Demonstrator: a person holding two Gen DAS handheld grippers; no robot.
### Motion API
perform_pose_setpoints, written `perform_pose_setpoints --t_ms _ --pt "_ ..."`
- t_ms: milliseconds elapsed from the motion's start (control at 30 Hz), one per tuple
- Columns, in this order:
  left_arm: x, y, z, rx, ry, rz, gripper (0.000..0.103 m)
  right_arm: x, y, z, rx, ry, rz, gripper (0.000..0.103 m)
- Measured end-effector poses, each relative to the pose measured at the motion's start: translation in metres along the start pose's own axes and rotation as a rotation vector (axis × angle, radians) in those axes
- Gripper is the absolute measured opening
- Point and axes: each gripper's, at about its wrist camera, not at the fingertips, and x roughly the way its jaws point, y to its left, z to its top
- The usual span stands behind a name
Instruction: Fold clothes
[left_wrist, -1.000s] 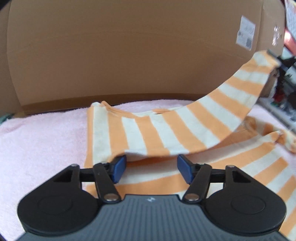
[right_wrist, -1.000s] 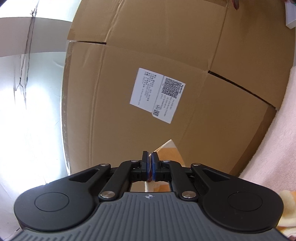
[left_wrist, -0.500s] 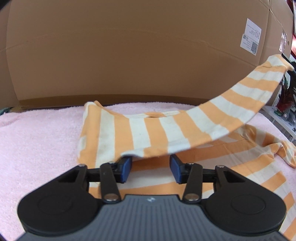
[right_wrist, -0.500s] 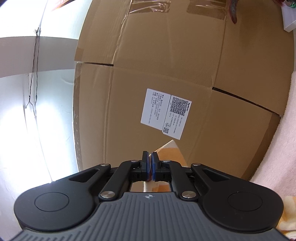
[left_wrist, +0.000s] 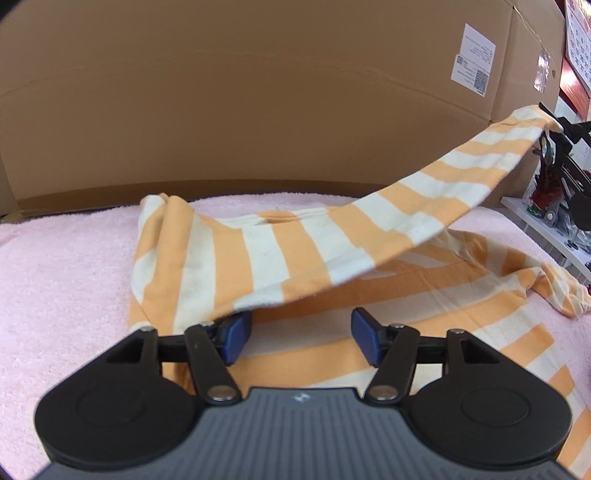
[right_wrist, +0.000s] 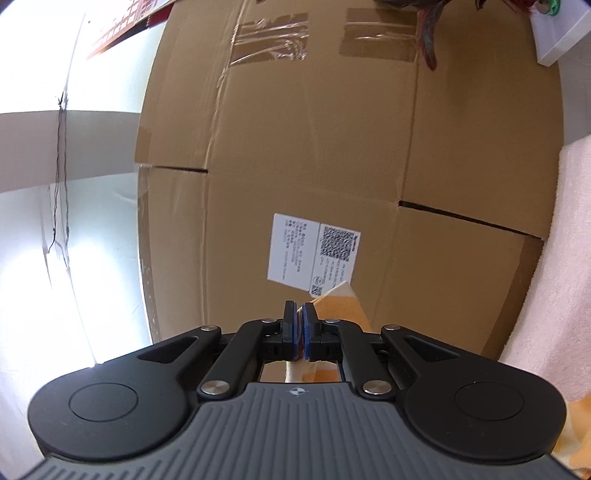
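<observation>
An orange-and-cream striped shirt (left_wrist: 258, 258) lies on a pink towel (left_wrist: 62, 266). One layer of it is lifted into a long band that rises to the upper right. There my right gripper (left_wrist: 554, 127) is shut on its end. In the right wrist view the right gripper (right_wrist: 298, 321) has its blue pads pressed on a corner of the shirt (right_wrist: 343, 306), pointing up at the box. My left gripper (left_wrist: 301, 334) is low over the shirt's near part, its jaws opening. The lifted hem hangs just above its pads and drapes onto the left one; neither pad presses on cloth.
A big cardboard box (left_wrist: 258, 110) with a white label (left_wrist: 474, 59) walls off the far side of the towel. The box (right_wrist: 332, 147) fills the right wrist view. A white shelf (left_wrist: 546, 229) with small items stands at the right edge.
The left jaws narrowed a little, then widened again. The lifted band of shirt now stretches further up and to the right. The right wrist view has tilted and rolled while the right gripper stays shut on the cloth.
</observation>
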Motion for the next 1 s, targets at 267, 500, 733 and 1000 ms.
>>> perform_pose_setpoints --t_ms 267,500,733,1000 --pt "-0.023 -0.01 -0.008 0.077 0.016 -0.121 0.078 -0.006 -0.004 0.005 0.004 -0.064 -0.096 0.004" --pt "-0.061 0.004 0.001 0.132 -0.076 -0.175 0.08 -0.007 -0.011 0.003 0.013 -0.098 -0.227 0.004" --pt "-0.025 0.04 0.028 0.067 -0.072 -0.045 0.079 -0.018 -0.004 0.004 -0.044 -0.197 -0.283 0.004" --pt "0.011 0.075 0.017 -0.089 -0.043 -0.093 0.077 0.001 -0.009 0.003 -0.068 -0.056 -0.348 0.012"
